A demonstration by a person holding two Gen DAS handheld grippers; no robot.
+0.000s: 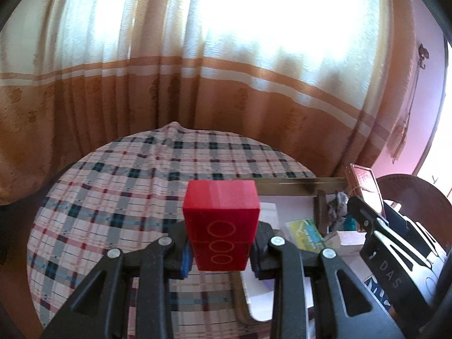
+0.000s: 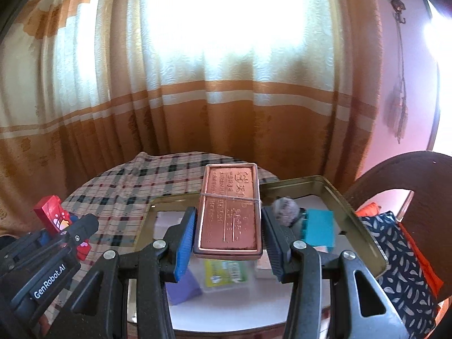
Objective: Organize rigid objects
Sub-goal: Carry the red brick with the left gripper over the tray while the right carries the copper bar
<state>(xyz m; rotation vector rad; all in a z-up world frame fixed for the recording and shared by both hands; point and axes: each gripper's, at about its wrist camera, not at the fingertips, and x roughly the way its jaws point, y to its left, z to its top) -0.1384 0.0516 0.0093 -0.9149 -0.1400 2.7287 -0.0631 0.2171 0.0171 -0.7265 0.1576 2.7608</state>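
In our left gripper [image 1: 221, 250] we have a red block [image 1: 221, 223] pinched between the two pads, standing upright with its top end tipped away from the camera. Three thin ovals are drawn on the face turned toward us. The block is lifted above a round table covered with a checked cloth [image 1: 113, 197], which fills the view from 7 to 12 o'clock.

At 3 o'clock in the left wrist view we see our right gripper [image 1: 367, 212] carrying a copper-coloured tin [image 1: 364, 183].

The right wrist view shows that tin [image 2: 229, 212] close up: a flat rectangular box with embossed lettering and a rubber band [image 2: 230, 197] across its middle, clamped by its long sides between the blue-padded fingers [image 2: 185, 244] of the right gripper [image 2: 229, 243]. It hangs above an open metal tray [image 2: 350, 209] whose brass-coloured rim frames the lower centre. Inside the tray lie a green card [image 2: 226, 272] at 6 o'clock, a purple block [image 2: 183, 288] at 7 o'clock, a teal box [image 2: 319, 226] at 3 o'clock, and a grey fuzzy ball [image 2: 285, 207] just beside the teal box.

At 9 o'clock in this view our left gripper [image 2: 56, 226] shows with the red block [image 2: 50, 216] in it. A striped curtain [image 2: 226, 84] hangs behind the table.
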